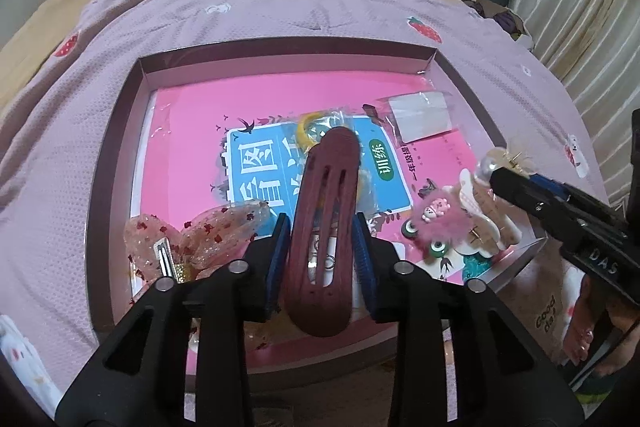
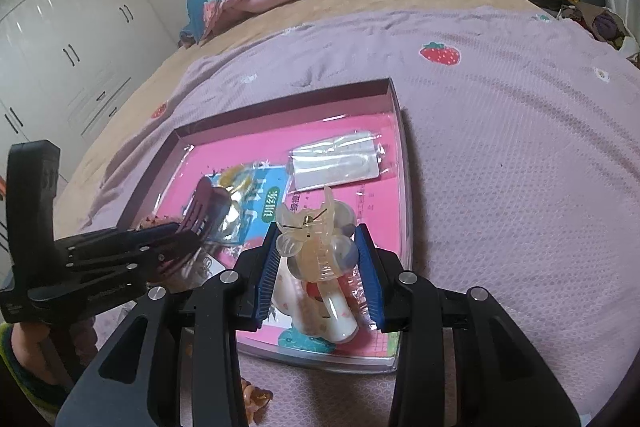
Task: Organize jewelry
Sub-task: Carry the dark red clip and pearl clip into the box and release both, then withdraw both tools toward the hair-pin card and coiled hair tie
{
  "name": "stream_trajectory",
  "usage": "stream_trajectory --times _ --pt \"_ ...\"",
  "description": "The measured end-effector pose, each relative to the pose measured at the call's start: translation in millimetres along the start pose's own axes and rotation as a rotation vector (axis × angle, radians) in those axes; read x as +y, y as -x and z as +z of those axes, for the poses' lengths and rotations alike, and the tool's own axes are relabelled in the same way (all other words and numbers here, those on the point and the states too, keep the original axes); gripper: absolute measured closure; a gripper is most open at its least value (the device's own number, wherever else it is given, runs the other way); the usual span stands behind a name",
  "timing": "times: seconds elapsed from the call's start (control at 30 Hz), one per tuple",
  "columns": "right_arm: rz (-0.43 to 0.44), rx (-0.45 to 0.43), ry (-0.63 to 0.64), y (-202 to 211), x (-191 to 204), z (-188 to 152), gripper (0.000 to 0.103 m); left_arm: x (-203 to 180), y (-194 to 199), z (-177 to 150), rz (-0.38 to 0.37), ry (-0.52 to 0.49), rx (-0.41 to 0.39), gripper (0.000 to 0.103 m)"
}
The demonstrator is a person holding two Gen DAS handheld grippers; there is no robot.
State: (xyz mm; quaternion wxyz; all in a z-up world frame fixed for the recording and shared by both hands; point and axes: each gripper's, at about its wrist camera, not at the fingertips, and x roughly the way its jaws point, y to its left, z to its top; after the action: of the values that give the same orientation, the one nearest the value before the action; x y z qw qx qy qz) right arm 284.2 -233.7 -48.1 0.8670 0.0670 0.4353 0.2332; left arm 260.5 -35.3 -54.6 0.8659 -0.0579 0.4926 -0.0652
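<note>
**Left wrist view: two hair clips held over the tray**

Nearest, the left gripper [image 1: 322, 247] has its jaws clamped on a long maroon hair clip [image 1: 325, 223]. Beside it, the right gripper [image 2: 320, 267] has its jaws closed around a translucent beige claw clip [image 2: 316, 247]. Both hang above the pink-lined tray [image 1: 280, 51] on the bed's lilac strawberry blanket [image 1: 280, 7]. Farther in the tray lies a clear packet [image 1: 420, 117].

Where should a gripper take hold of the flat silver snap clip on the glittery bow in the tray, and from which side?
Probably from above, closing across the narrow width of the snap clip. It lies flat on the soft glittery bow near the tray's left wall, so only its thin long edges offer hold. Coming from the tray's middle seems safer than from that wall.
</note>
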Motion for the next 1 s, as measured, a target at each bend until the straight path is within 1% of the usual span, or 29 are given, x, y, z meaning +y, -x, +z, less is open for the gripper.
stream_trajectory --times 0.1,0.17,0.27,0.3,0.33,0.37,0.43,0.53,0.6,0.63,0.67,0.83,1.0 --pt "0.001 0.010 -0.019 -2 -4 -2 0.065 -1 3 -1 -0.001 -0.001 -0.006 0.072" --pt "0.006 0.011 -0.031 0 -6 -3 0.064 -1 7 -3 0.000 -0.001 -0.012 0.068" --pt "0.008 -0.002 -0.039 7 -7 -4 0.055 -1 12 -4 -0.001 0.003 -0.018 0.067" --pt "0.009 -0.011 -0.039 10 -7 -4 0.052 -2 16 -4 0.002 0.001 -0.024 0.065" --pt "0.009 -0.021 -0.037 13 -6 -3 0.049 -3 19 -3 0.004 -0.002 -0.028 0.060" --pt "0.007 -0.038 -0.032 20 -5 -3 0.047 -4 23 -3 0.006 -0.005 -0.034 0.057" --pt "-0.006 -0.068 -0.016 33 0 -3 0.042 -6 32 -2 0.006 -0.007 -0.050 0.056" --pt "-0.007 -0.114 -0.010 54 6 -3 0.030 -7 47 -2 0.006 -0.005 -0.075 0.045" --pt "0.001 -0.140 -0.010 66 9 -3 0.026 -8 60 -3 0.008 -0.002 -0.098 0.037" --pt "0.006 -0.159 -0.006 75 12 -3 0.023 -8 65 -3 0.007 -0.001 -0.105 0.030" --pt "0.006 -0.170 -0.003 81 13 -3 0.022 -8 71 -4 0.008 0.001 -0.115 0.025" --pt "0.016 -0.220 0.008 114 25 -9 0.017 -10 98 -10 0.011 0.004 -0.159 0.015" --pt "0.017 -0.233 0.038 134 40 -20 0.016 -8 119 -20 0.014 0.004 -0.193 0.013"
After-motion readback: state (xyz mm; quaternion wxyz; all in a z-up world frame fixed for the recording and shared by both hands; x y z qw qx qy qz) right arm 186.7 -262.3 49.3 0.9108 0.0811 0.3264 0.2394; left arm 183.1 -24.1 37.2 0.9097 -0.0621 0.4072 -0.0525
